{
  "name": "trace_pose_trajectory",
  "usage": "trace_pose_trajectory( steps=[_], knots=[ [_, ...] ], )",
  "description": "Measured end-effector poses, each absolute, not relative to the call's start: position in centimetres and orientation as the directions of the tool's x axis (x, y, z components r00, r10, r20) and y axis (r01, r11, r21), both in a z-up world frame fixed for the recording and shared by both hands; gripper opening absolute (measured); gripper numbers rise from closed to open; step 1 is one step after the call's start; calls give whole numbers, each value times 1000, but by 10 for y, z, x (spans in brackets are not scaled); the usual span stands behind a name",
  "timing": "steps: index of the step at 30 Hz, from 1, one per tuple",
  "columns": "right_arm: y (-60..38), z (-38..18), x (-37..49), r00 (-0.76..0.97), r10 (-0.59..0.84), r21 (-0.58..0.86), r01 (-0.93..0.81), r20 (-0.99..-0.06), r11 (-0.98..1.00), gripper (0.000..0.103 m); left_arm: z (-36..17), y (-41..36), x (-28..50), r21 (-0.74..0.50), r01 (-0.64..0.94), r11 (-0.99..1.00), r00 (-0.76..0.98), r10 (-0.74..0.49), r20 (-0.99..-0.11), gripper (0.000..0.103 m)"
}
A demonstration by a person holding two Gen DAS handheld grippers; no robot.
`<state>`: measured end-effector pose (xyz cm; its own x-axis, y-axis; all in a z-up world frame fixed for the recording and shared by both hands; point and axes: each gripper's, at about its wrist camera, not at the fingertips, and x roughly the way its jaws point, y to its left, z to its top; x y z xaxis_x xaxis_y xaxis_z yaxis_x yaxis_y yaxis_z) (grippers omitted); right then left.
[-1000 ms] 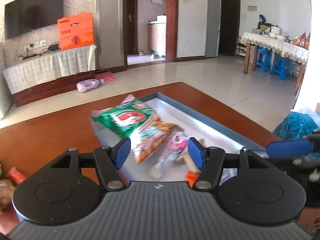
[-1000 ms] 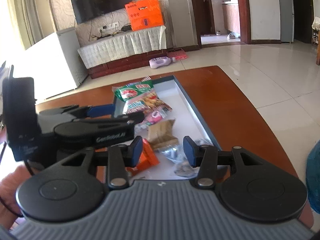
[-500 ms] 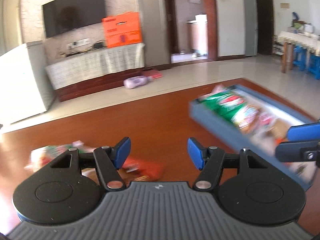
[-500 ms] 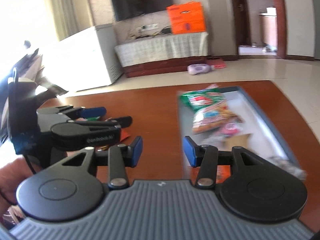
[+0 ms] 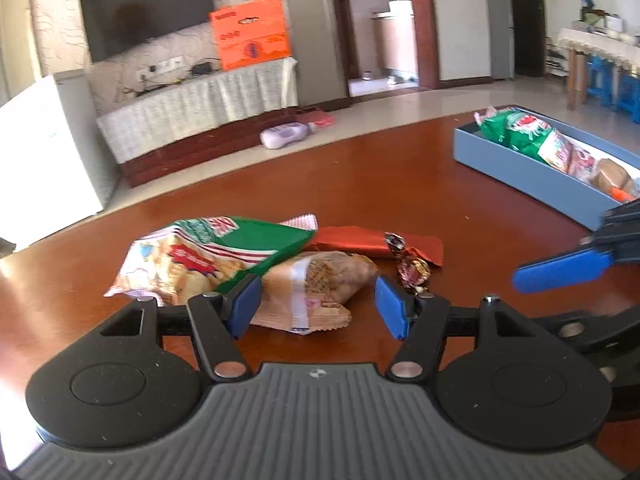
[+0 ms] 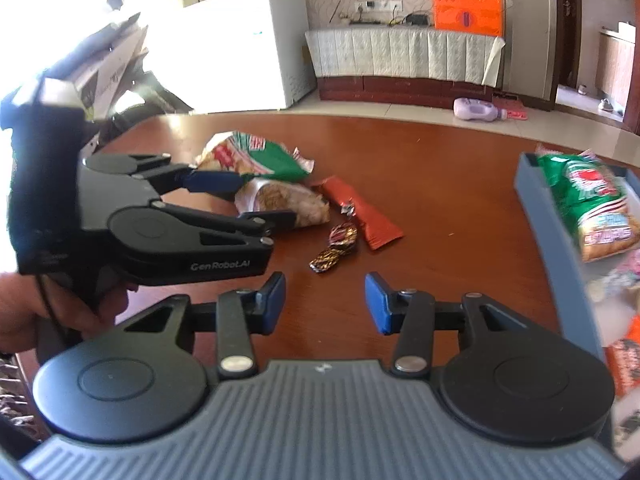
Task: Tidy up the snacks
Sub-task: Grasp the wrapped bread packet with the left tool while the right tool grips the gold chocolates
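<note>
A small pile of loose snacks lies on the brown table: a green and white chip bag (image 5: 208,252) (image 6: 256,156), a clear-wrapped brown pastry (image 5: 316,280) (image 6: 288,200), a red wrapper (image 5: 372,242) (image 6: 364,216) and a dark foil candy (image 5: 414,270) (image 6: 338,244). My left gripper (image 5: 318,306) is open just in front of the pastry, its blue pads either side of it, not pressing. My right gripper (image 6: 324,300) is open over bare table, short of the candy. The blue tray (image 5: 532,184) (image 6: 560,240) at the right holds several snack packs.
The brown table (image 5: 380,176) ends at a curved far edge with tiled floor beyond. A white freezer (image 6: 256,40), a TV stand with an orange box (image 5: 250,34) and a purple bottle (image 5: 286,136) on the floor are in the background. A hand (image 6: 48,312) holds the left gripper.
Both grippers swung left, away from the tray, to the loose snack pile. The left one now stands at the pastry; both remain open and hold nothing.
</note>
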<state>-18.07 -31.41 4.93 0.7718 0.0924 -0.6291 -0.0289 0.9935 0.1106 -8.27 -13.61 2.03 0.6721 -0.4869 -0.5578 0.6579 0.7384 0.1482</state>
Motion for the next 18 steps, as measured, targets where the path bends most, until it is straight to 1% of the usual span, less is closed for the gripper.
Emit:
trace_pose_trajectory(
  steps=[3,7,10,16,18],
  knots=[
    [-313,41,-175,759,93,132,-10,-644,991,47,14,-134,-75,157,676,720,660,-497,-564,72],
    [-307,35,-165,759,73,119,6,-647,993,47,8,-131,-62,133,669,731,651,-491,-579,72],
    [-305,31,-156,763,64,115,14,-644,993,48,5,-130,-51,88,669,738,635,-505,-584,72],
    [-303,28,-144,779,39,73,8,-626,997,47,2,-129,-32,31,645,764,623,-501,-601,73],
    [-303,27,-142,781,34,48,-5,-623,999,46,1,-130,-28,7,646,763,614,-514,-599,79]
  ],
)
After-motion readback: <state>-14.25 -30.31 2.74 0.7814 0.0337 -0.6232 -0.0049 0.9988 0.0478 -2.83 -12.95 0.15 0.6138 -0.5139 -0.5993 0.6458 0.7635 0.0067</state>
